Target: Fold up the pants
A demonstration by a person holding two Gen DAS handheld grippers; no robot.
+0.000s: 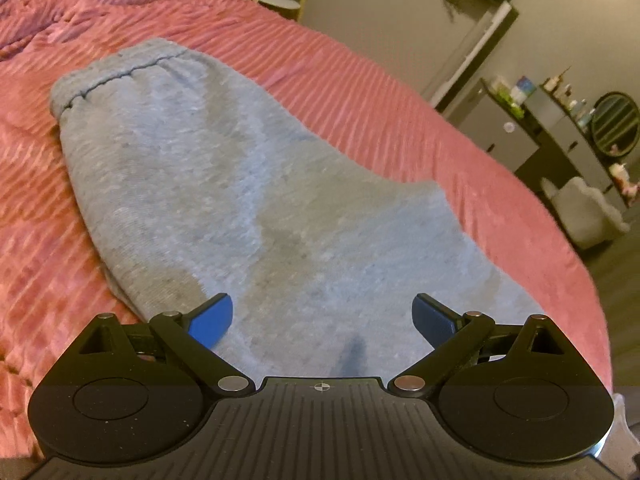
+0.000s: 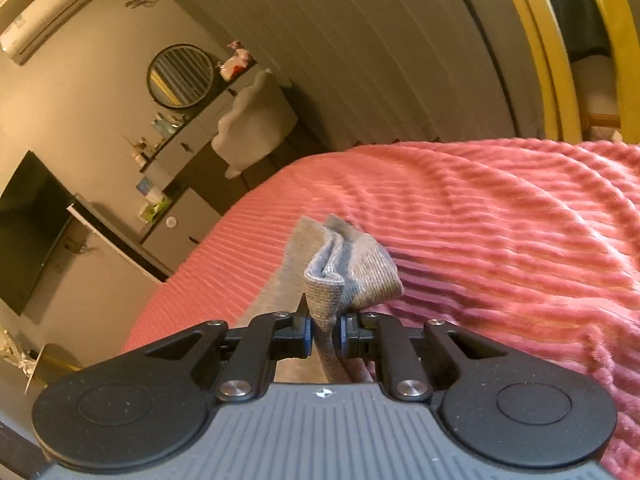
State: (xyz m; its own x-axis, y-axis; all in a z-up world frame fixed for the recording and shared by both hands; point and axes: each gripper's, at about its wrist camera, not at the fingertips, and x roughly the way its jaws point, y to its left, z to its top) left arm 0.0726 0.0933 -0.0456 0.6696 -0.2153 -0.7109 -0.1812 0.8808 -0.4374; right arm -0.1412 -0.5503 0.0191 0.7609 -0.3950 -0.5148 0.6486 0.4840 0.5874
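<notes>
Grey sweatpants [image 1: 224,184] lie flat on a pink ribbed bedspread [image 1: 360,92], waistband at the far end, upper left. My left gripper [image 1: 322,316] is open, its blue pads spread wide just above the near part of the pants, holding nothing. In the right wrist view my right gripper [image 2: 325,332] is shut on a bunched fold of the grey pants [image 2: 352,264], lifted a little above the bedspread [image 2: 500,240].
The bed's edge curves off to the right in the left wrist view. Beyond it stand a dresser [image 1: 560,136] with bottles and a round mirror [image 1: 616,124], and a white chair [image 1: 580,212]. A TV [image 2: 28,224] hangs on the wall.
</notes>
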